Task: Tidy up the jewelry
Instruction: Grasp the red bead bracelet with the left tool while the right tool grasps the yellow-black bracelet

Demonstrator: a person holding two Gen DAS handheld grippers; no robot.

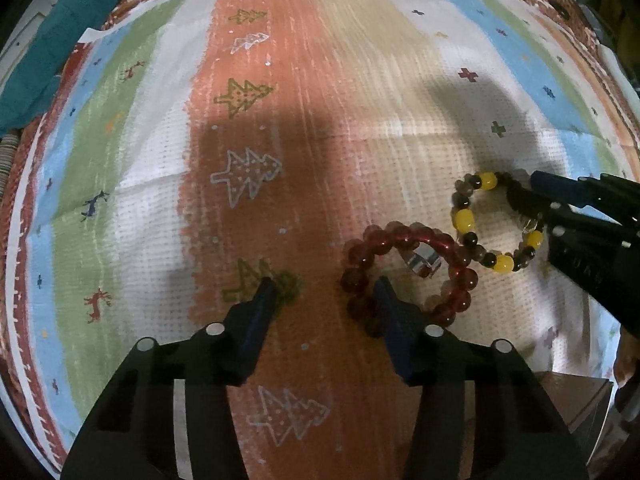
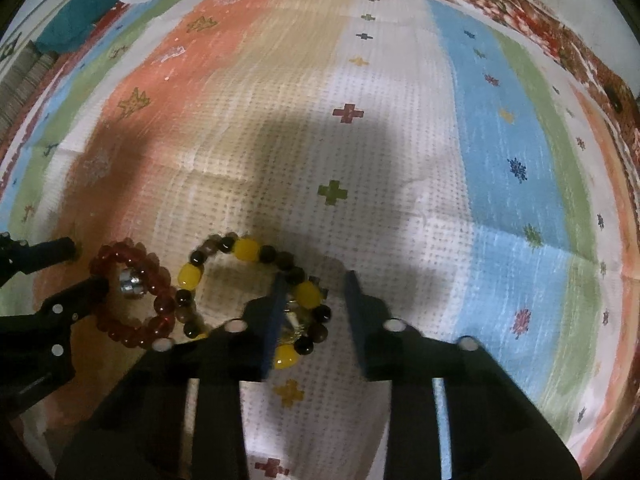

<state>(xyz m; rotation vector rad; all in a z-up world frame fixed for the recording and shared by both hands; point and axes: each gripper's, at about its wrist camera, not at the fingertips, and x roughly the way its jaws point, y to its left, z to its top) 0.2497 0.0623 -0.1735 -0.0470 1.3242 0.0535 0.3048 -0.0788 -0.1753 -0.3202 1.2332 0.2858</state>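
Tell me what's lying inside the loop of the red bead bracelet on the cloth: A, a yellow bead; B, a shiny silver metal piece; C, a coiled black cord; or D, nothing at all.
B: in both wrist views a shiny silver metal piece sits within the ring of the red bead bracelet, while the yellow beads belong to the separate yellow and dark bracelet beside it.

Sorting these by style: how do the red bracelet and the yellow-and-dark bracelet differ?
The red bracelet has uniform translucent red beads; the yellow-and-dark bracelet mixes yellow beads with dark ones. A silver ring sits inside the red one. The left gripper straddles the red one, the right gripper the yellow one. Both lie flat on the cloth.
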